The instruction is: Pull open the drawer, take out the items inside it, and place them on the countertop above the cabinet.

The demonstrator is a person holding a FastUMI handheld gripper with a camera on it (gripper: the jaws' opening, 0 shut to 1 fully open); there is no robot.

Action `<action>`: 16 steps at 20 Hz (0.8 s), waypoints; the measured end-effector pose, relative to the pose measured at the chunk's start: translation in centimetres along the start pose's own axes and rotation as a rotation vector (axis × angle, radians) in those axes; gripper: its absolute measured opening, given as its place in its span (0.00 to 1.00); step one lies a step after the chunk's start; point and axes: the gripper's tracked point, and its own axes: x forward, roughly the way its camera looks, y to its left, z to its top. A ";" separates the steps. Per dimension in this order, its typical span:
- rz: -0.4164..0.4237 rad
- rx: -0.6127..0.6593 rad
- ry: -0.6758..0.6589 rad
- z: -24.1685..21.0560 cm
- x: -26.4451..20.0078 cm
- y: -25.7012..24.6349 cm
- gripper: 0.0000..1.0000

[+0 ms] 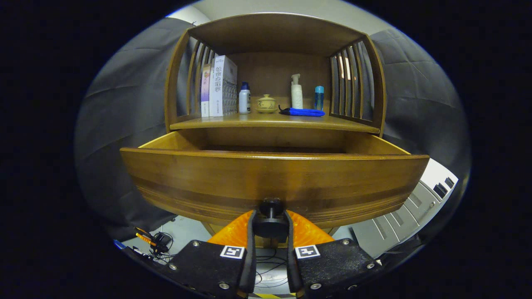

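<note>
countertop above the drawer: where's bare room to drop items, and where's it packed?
Gripper is shut on the drawer knob. On the countertop, the front strip is bare along its whole edge, widest at the right beside the slatted side. The back row is crowded: books, white bottle, lidded cup, pump bottle, blue bottle, blue cloth.

Glossy wooden drawer, matt dark knob, plastic bottles

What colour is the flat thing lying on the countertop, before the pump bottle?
Blue, seen best in the gripper view: flat thing.
</note>
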 end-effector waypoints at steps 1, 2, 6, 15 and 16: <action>0.004 -0.004 0.002 -0.1 0.0 0.0 0.30; 0.008 -0.005 0.001 -0.1 -0.1 -0.1 0.31; 0.008 -0.006 -0.005 0.0 -0.1 0.0 0.31; 0.052 -0.053 -0.127 6.0 -2.4 1.4 0.93; 0.050 -0.058 -0.150 7.2 -2.9 1.4 0.93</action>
